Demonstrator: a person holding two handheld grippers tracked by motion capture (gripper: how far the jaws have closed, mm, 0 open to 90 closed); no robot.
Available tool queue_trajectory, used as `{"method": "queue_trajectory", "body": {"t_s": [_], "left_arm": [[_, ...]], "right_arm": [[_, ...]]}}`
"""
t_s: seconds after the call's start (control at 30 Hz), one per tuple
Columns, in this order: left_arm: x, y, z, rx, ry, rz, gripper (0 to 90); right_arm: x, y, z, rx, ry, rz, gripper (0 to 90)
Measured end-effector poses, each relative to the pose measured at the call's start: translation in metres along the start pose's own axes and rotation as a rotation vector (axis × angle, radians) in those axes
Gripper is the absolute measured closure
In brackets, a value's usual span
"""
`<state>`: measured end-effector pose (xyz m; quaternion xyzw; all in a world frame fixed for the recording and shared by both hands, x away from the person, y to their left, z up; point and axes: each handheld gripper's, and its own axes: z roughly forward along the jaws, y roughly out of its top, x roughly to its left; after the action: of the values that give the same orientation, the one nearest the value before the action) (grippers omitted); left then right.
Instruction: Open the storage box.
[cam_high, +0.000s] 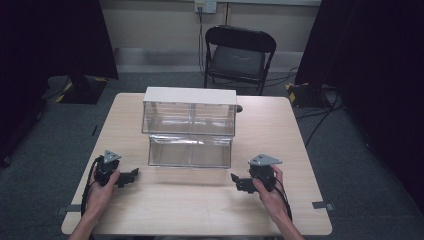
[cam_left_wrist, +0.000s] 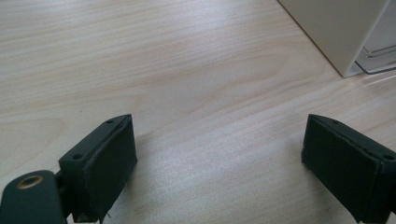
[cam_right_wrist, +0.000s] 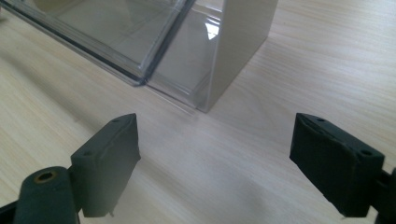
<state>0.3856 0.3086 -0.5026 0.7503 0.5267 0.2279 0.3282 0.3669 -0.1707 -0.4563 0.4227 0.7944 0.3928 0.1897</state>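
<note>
A two-tier clear plastic drawer cabinet (cam_high: 190, 127) with a white top and sides stands mid-table, its lower drawer pulled out toward me. My left gripper (cam_high: 131, 175) rests on the table in front of its left end, open, nothing between its jaws. In the left gripper view the gripper (cam_left_wrist: 219, 158) faces bare wood, with a white corner of the cabinet (cam_left_wrist: 343, 32) at top right. My right gripper (cam_high: 234, 178) sits in front of the cabinet's right end, open and empty. The right gripper view has the gripper (cam_right_wrist: 215, 158) just short of the clear drawer (cam_right_wrist: 116, 32) and the cabinet's white side wall (cam_right_wrist: 238, 46).
The light wooden table (cam_high: 200, 200) has bare surface in front of the cabinet and on both sides. A black folding chair (cam_high: 237, 55) stands behind the table's far edge. Dark curtains hang at left and right, and cables lie on the grey floor.
</note>
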Motion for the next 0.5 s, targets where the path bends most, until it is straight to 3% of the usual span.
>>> {"method": "queue_trajectory", "body": {"t_s": [0.5], "left_arm": [[0.0,0.0,0.0,0.0,0.0,-0.001,9.6]], "right_arm": [[0.013,0.015,0.017,0.014,0.019,-0.031,14.9]]}}
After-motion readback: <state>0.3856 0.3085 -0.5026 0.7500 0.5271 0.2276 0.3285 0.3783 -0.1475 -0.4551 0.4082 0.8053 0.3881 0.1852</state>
